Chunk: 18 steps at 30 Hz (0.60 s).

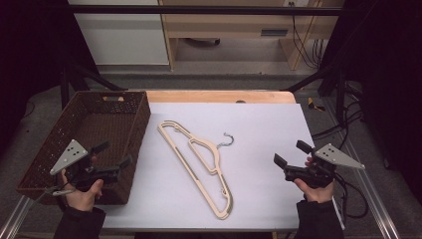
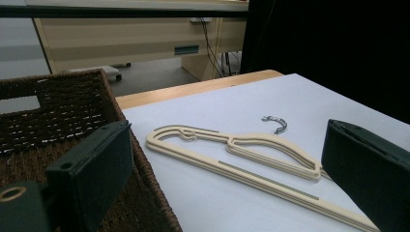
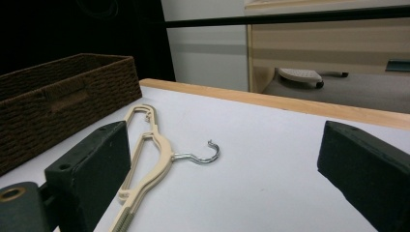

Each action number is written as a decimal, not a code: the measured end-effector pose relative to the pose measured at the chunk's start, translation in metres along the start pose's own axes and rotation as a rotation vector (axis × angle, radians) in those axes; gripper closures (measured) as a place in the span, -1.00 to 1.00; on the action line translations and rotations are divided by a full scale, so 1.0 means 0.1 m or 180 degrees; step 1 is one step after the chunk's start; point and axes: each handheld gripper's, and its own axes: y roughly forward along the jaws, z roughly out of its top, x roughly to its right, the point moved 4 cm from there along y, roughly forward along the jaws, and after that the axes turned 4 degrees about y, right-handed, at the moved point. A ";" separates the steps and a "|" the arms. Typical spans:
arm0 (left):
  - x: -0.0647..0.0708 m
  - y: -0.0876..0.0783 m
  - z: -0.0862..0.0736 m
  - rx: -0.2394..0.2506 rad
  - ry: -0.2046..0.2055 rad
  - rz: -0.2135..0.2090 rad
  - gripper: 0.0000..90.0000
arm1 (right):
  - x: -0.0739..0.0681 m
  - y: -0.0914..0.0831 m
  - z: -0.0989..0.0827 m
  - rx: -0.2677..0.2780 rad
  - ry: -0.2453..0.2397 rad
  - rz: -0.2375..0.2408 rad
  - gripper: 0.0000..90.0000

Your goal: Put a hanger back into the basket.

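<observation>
A cream plastic hanger [image 1: 199,162] with a metal hook [image 1: 227,140] lies flat on the white table sheet [image 1: 259,129], running from upper left to lower right. My left gripper [image 1: 113,155] hovers open over the near right corner of the brown wicker basket [image 1: 89,119], nothing between its jaws. My right gripper [image 1: 292,153] hovers open near the sheet's right edge, pointing toward the hanger. Seen from the left gripper view, the hanger [image 2: 241,154] lies ahead beyond the basket wall [image 2: 63,111]. In the right gripper view the hanger [image 3: 150,145] and its hook [image 3: 203,155] lie ahead on the left.
The basket [image 3: 58,92] stands empty on the table's left. A wooden table edge [image 1: 219,95] runs along the back. Beyond it are a light wood desk [image 1: 239,25] and cables [image 1: 308,45]. More cables [image 1: 348,119] hang at the table's right side.
</observation>
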 end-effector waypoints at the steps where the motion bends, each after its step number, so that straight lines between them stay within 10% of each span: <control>1: 0.00 0.00 0.00 -0.0002 0.0000 -0.0004 -0.91 | 0.00 0.01 0.00 -0.0017 -0.0012 -0.0007 -0.88; 18: -0.06 -0.02 0.01 -0.0026 0.0037 0.0077 -0.93 | -0.37 0.34 -0.04 -0.0385 -0.0040 0.0130 -0.76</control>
